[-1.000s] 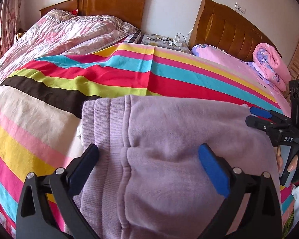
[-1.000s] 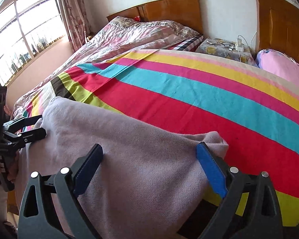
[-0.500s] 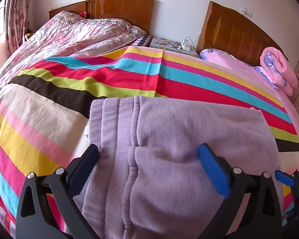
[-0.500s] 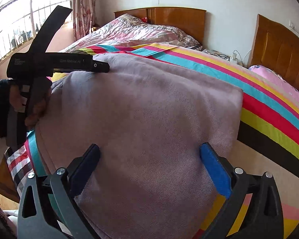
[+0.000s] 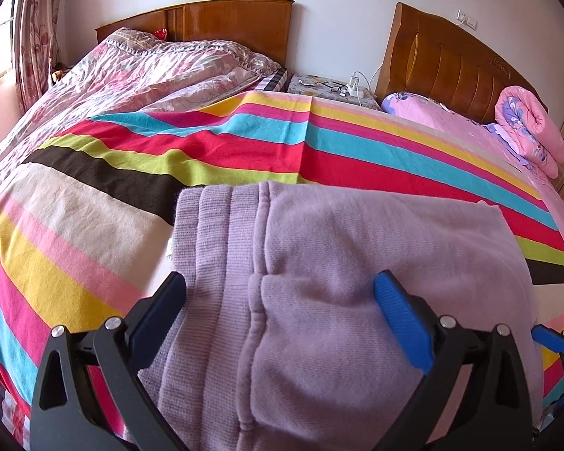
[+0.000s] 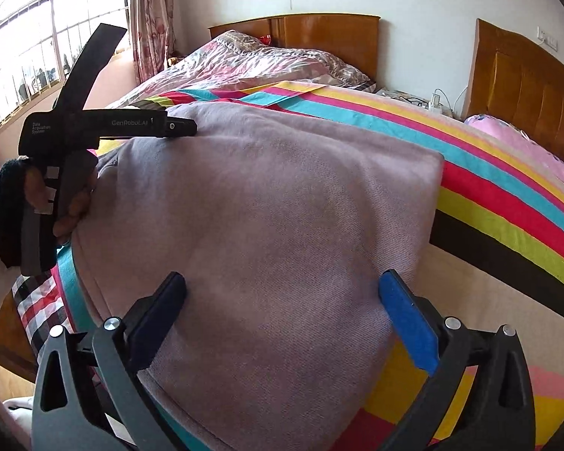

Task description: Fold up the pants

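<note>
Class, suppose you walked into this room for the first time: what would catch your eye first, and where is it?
The striped blanket in loud red, turquoise, yellow and black bands covers the bed and fills both views. On its near edge lie the folded lilac pants, with the open left gripper and open right gripper poised over them. Behind stand two wooden headboards against the white wall.

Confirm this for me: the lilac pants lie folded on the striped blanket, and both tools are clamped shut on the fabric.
Not quite. The lilac pants do lie folded on the striped blanket, but neither tool is clamped. In the left wrist view the left tool stands wide open over the fabric, and in the right wrist view the right tool does too.
</note>
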Available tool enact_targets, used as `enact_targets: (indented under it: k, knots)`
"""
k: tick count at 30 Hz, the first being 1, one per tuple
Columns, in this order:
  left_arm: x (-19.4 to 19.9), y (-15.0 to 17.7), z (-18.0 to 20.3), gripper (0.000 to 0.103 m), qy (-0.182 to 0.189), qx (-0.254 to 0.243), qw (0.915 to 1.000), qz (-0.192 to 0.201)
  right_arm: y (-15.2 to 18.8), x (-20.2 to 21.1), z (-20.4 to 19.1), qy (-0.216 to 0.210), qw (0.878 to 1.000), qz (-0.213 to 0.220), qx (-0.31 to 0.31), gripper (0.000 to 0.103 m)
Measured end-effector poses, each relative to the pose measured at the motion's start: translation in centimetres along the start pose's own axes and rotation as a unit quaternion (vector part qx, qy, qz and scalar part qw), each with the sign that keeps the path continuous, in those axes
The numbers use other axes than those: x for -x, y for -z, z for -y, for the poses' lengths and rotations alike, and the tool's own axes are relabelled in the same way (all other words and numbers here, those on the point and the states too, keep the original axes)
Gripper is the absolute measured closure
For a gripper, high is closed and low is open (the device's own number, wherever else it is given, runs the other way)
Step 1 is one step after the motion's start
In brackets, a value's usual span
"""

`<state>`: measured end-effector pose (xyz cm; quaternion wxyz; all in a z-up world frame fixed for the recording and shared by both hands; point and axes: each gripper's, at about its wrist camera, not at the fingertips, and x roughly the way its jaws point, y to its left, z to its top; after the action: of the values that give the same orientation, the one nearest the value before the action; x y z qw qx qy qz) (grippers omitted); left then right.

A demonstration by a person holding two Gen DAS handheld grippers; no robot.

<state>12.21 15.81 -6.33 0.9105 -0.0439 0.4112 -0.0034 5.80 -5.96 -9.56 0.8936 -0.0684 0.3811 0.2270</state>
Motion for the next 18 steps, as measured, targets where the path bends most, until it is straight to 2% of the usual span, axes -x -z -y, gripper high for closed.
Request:
enact_targets:
  k: [4,7,8,9,11,13,14,16,18]
  knots:
    - [-0.2,0.0,-0.1,0.001,0.000,0.007,1.0000,-0.004,0.1,0.1,0.2,-0.006,1.000,-0.001,-0.005,0.004]
    - [0.7,0.1,0.0,0.002,-0.008,0.004,1.0000,0.001,0.3,0.9,0.9,-0.027,0.999,-0.016,-0.019,0.004]
    - [1.9,0.4,0.1,0.003,-0.007,0.000,0.9998,0.019,0.2,1.4,1.1,-0.027,0.999,-0.022,-0.028,0.004]
    - [3.6,1.1,0.3,0.002,0.009,-0.003,0.9990,0.045,0.0,2.1,1.5,-0.028,0.999,-0.022,-0.037,0.004]
    - [7.1,3.2,0.8,0.002,0.043,-0.015,0.9956,0.082,-1.1,3.5,2.2,-0.058,0.997,0.009,-0.046,0.004]
    - [9.2,5.7,1.3,0.002,0.044,-0.036,0.9933,0.100,-3.2,3.8,2.7,-0.074,0.995,0.026,-0.054,0.004]
    - [9.5,6.9,1.4,0.002,0.041,-0.048,0.9933,0.096,-4.4,3.3,2.7,-0.070,0.996,0.026,-0.052,0.004]
    - [8.8,8.7,1.5,0.002,0.032,-0.068,0.9944,0.075,-6.7,1.1,2.4,-0.057,0.998,0.006,-0.030,0.004]
    - [7.9,10.1,1.7,0.002,0.011,-0.103,0.9924,0.067,-8.3,-2.4,2.2,-0.055,0.997,-0.043,-0.022,0.004]
